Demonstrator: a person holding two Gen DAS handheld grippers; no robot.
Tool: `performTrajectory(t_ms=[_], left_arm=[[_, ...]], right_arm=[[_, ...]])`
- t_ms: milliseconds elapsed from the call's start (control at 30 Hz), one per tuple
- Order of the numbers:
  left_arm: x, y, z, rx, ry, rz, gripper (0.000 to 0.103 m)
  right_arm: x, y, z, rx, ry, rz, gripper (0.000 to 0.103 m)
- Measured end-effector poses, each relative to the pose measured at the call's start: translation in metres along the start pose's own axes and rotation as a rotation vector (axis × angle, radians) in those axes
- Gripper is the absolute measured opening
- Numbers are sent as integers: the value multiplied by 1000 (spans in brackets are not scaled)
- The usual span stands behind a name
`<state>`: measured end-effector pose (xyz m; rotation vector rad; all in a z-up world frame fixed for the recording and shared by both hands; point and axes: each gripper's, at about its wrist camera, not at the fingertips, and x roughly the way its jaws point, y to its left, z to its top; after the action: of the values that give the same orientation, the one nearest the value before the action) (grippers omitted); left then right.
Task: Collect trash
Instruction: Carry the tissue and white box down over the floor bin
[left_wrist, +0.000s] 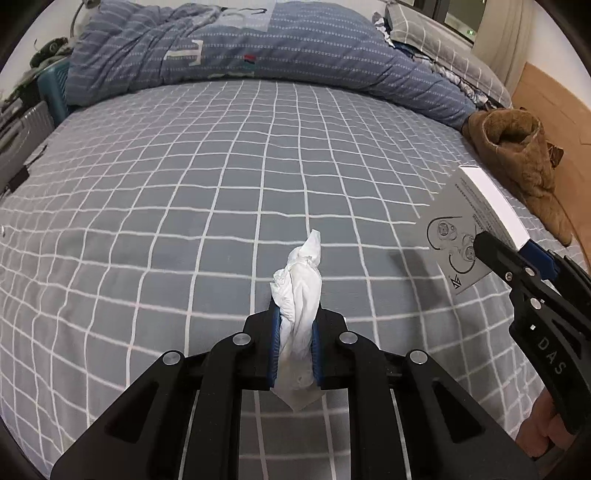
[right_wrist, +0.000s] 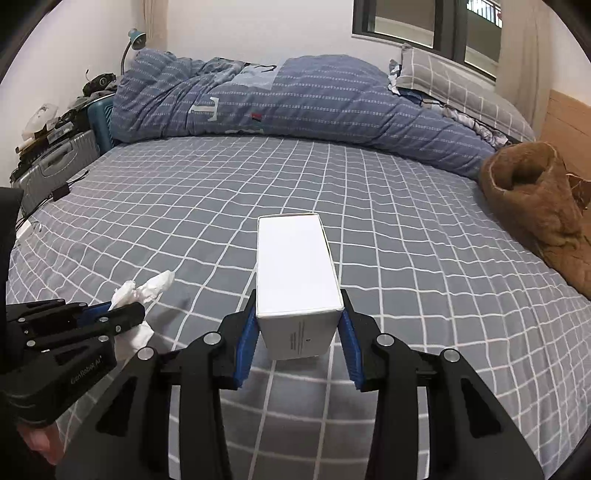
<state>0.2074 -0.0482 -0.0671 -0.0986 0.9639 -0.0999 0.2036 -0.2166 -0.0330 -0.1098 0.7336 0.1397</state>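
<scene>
My left gripper (left_wrist: 294, 325) is shut on a crumpled white tissue (left_wrist: 300, 295) and holds it above the grey checked bed sheet (left_wrist: 184, 184). My right gripper (right_wrist: 298, 314) is shut on a white cardboard box (right_wrist: 295, 266), gripped at its near end and held off the bed. In the left wrist view the box (left_wrist: 476, 221) and the right gripper (left_wrist: 506, 254) show at the right edge. In the right wrist view the left gripper (right_wrist: 125, 314) and its tissue (right_wrist: 147, 291) show at the lower left.
A rumpled blue quilt (left_wrist: 258, 48) lies across the far side of the bed. A brown garment (left_wrist: 524, 158) lies at the right edge near the wooden headboard (right_wrist: 569, 125). A pillow (right_wrist: 461, 88) is at the back right. A suitcase (right_wrist: 55, 162) and clutter stand left of the bed.
</scene>
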Motion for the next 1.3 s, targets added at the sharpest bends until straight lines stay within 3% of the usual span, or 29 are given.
performTrajectory(t_ms=[533, 1300], left_arm=[[-59, 4, -41, 55, -55, 19, 13], [-103, -3, -103, 73, -68, 60, 14]], right_arm=[[-57, 5, -27, 28, -3, -28, 38], [-128, 12, -86, 50, 9, -53, 38]])
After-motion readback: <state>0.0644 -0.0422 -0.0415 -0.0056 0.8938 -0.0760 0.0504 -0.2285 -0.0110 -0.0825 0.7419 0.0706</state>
